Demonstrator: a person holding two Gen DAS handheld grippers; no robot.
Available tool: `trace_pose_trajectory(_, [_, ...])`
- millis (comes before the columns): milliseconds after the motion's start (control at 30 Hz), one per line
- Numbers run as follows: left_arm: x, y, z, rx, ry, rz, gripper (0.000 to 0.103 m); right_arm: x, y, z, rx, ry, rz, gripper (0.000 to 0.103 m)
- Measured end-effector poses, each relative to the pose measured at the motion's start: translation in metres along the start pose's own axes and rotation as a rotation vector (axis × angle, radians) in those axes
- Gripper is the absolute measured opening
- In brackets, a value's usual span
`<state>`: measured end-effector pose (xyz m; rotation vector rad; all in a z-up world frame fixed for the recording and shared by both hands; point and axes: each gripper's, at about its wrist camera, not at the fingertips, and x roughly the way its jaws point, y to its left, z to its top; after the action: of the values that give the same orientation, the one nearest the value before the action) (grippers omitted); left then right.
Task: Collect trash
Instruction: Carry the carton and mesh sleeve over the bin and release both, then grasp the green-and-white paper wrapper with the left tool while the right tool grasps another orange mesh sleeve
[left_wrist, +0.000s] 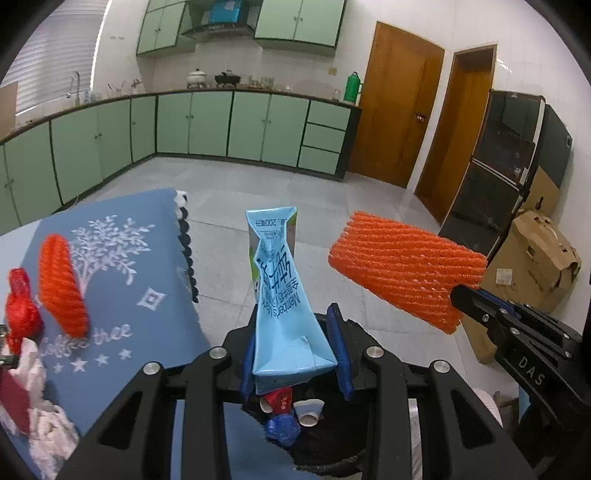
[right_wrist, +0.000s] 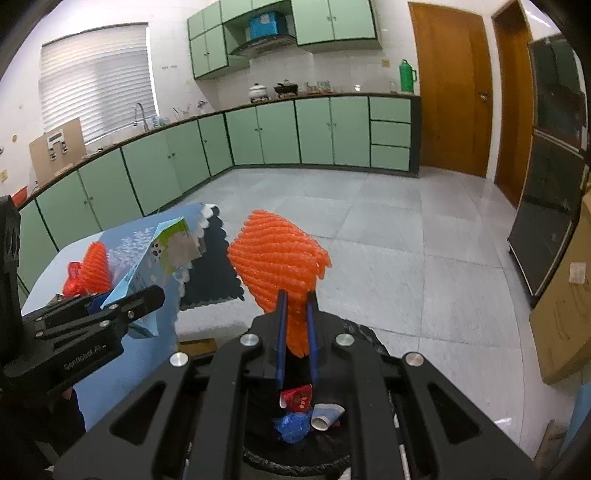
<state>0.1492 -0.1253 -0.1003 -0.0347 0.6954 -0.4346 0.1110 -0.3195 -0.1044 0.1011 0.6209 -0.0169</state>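
My left gripper is shut on a crumpled light-blue milk carton and holds it above the black-lined trash bin. My right gripper is shut on an orange foam fruit net, also over the bin; the net shows in the left wrist view to the right of the carton. The bin holds a red wrapper, a blue crumpled piece and a paper cup. The carton shows at left in the right wrist view.
A table with a blue cloth stands at left, bearing another orange foam net, a red wrapper and crumpled tissue. Cardboard boxes sit at right by a dark cabinet. Green kitchen cabinets line the far walls.
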Motion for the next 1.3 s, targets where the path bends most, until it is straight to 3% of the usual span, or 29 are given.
trace_pose_trajectory(500, [0.045, -0.017, -0.004, 0.021, 0.114, -0.046, 0.035, 0.037, -0.024, -0.02, 0.072, 0.119, -0.059, 0.013])
trace_pose_trajectory(600, [0.046, -0.015, -0.005, 0.022, 0.118, -0.051, 0.04, 0.042, -0.03, -0.022, 0.075, 0.135, -0.069, 0.025])
trace_pose_trajectory(667, [0.044, -0.014, -0.005, 0.022, 0.113, -0.049, 0.052, 0.042, -0.03, -0.023, 0.079, 0.136, -0.075, 0.033])
trace_pose_trajectory(733, [0.041, -0.011, -0.003, 0.018, 0.106, -0.046, 0.054, 0.042, -0.031, -0.022, 0.081, 0.131, -0.081, 0.053])
trace_pose_trajectory(833, [0.033, -0.005, -0.001, 0.012, 0.087, -0.03, 0.063, 0.036, -0.027, -0.02, 0.079, 0.104, -0.109, 0.08])
trace_pose_trajectory(900, [0.026, 0.001, 0.002, 0.001, 0.072, -0.021, 0.068, 0.032, -0.026, -0.019, 0.083, 0.089, -0.118, 0.093])
trace_pose_trajectory(967, [0.016, 0.008, 0.005, -0.011, 0.054, -0.003, 0.079, 0.027, -0.025, -0.015, 0.103, 0.072, -0.11, 0.093])
trace_pose_trajectory(1300, [-0.052, 0.051, 0.012, -0.009, -0.072, 0.13, 0.086, 0.006, 0.01, 0.005, 0.099, -0.022, -0.002, 0.094])
